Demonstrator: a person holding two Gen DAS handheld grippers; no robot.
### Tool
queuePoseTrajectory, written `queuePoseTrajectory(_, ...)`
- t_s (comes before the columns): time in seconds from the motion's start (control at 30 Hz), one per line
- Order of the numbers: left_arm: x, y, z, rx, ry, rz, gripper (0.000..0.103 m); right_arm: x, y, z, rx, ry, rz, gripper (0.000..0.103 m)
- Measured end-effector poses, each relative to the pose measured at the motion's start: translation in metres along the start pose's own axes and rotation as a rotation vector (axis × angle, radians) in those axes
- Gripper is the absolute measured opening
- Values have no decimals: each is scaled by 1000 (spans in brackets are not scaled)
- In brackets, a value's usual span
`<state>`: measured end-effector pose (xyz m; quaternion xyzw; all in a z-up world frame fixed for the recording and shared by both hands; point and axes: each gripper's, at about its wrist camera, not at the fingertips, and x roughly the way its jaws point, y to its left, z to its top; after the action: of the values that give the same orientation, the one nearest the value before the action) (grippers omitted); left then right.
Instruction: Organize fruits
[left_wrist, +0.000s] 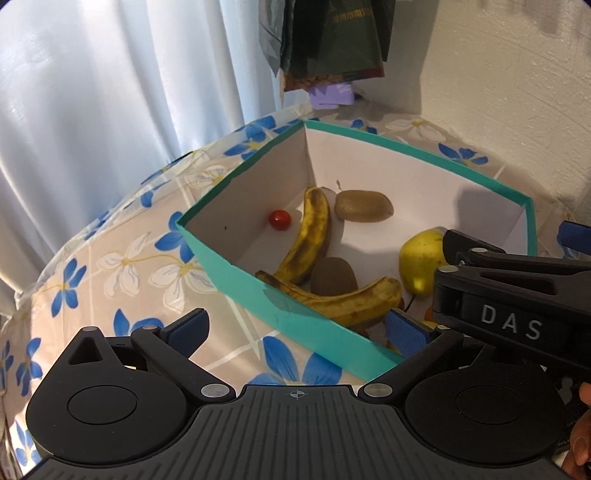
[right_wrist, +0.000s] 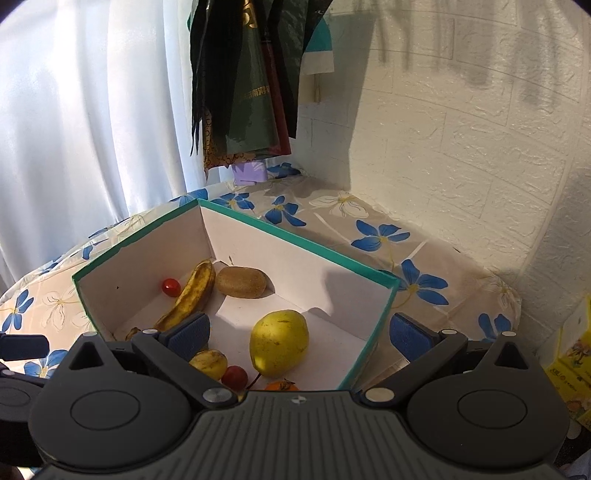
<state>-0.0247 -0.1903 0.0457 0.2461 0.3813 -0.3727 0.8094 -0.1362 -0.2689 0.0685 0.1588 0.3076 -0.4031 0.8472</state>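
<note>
A teal box (left_wrist: 229, 254) with white inside stands on the floral table. It holds two bananas (left_wrist: 312, 236) (left_wrist: 347, 301), two kiwis (left_wrist: 364, 205) (left_wrist: 332, 277), a cherry tomato (left_wrist: 279, 219) and a yellow pear (left_wrist: 421, 262). My left gripper (left_wrist: 295, 330) is open and empty over the box's near wall. The right gripper's body (left_wrist: 517, 295) shows at the right. In the right wrist view the box (right_wrist: 373, 332), pear (right_wrist: 279, 343), banana (right_wrist: 192, 291), kiwi (right_wrist: 242, 282), tomato (right_wrist: 171, 287), a red grape (right_wrist: 234, 376) and an orange fruit (right_wrist: 281, 386) show. My right gripper (right_wrist: 299, 336) is open and empty above the pear.
The table wears a blue-flower cloth (left_wrist: 122, 258). A white curtain (left_wrist: 110, 92) hangs at the left, dark bags (right_wrist: 243, 81) hang at the back, a white wall (right_wrist: 461, 129) is at the right. A yellow carton (right_wrist: 572, 354) stands at the far right.
</note>
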Motion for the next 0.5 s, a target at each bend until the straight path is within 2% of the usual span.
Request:
queuePoseTrajectory(0.23, 11, 7, 3, -39, 13, 20, 103, 17, 8, 2, 4, 23, -10, 103)
queuePoseTrajectory(0.4, 16, 2, 3, -11, 18, 53, 103, 27, 11, 0, -1, 40, -13, 103)
queuePoseTrajectory(0.5, 19, -2, 3, 9, 31, 47, 103, 32, 12, -1, -1, 53, -9, 103)
